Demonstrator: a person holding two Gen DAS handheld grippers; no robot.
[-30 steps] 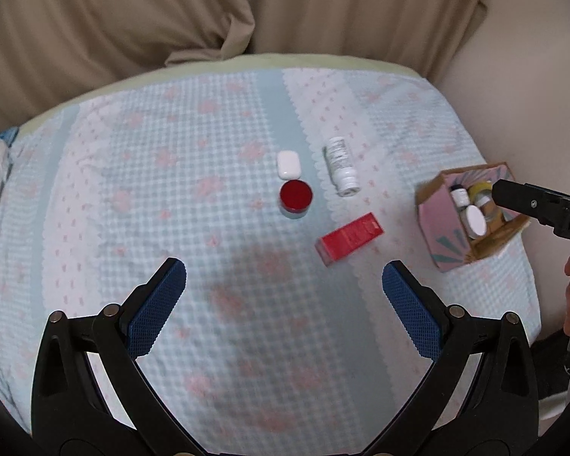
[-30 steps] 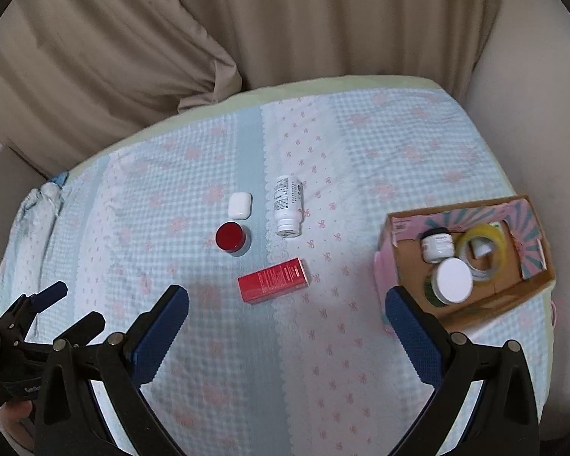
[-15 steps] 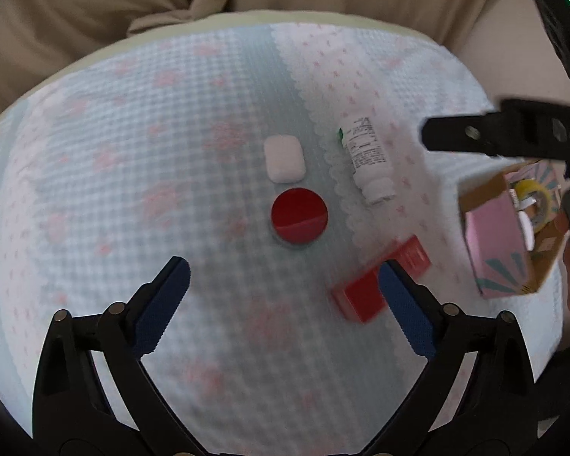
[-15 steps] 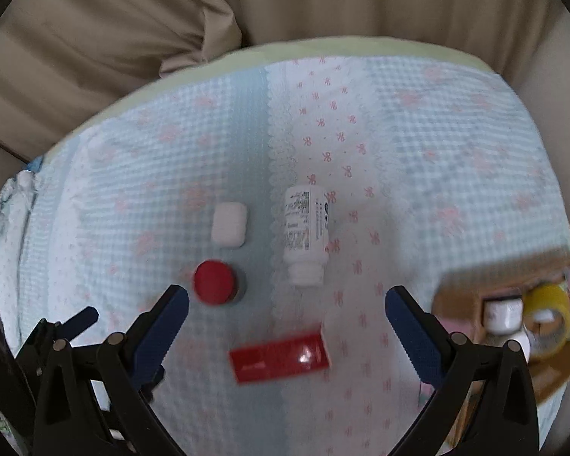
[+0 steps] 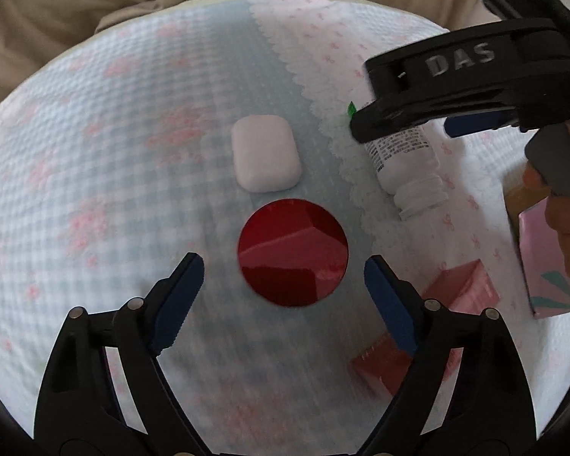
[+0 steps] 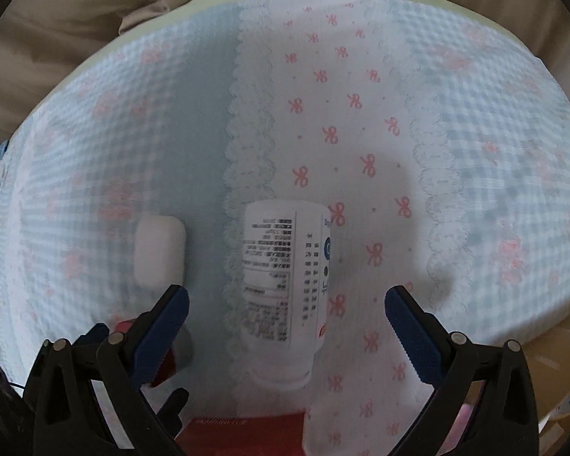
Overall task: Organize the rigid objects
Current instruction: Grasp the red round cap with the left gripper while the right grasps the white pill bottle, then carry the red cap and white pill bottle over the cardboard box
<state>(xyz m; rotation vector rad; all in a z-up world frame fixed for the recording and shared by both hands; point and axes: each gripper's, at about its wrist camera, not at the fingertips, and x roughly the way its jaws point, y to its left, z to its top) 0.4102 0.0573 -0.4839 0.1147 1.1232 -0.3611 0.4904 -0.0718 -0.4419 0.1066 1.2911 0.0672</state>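
Quilted gingham bedspread carries round red-lidded jar just ahead of closing, empty left claw; right claw, open, straddles lengthwise-lying white plastic bottle.

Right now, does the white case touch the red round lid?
Apart. The left wrist view shows a strip of cloth between the white case and the red round lid.

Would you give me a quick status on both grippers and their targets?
Left gripper closing around red-lidded jar, no contact yet. Right gripper open, straddling white bottle. White case close by.
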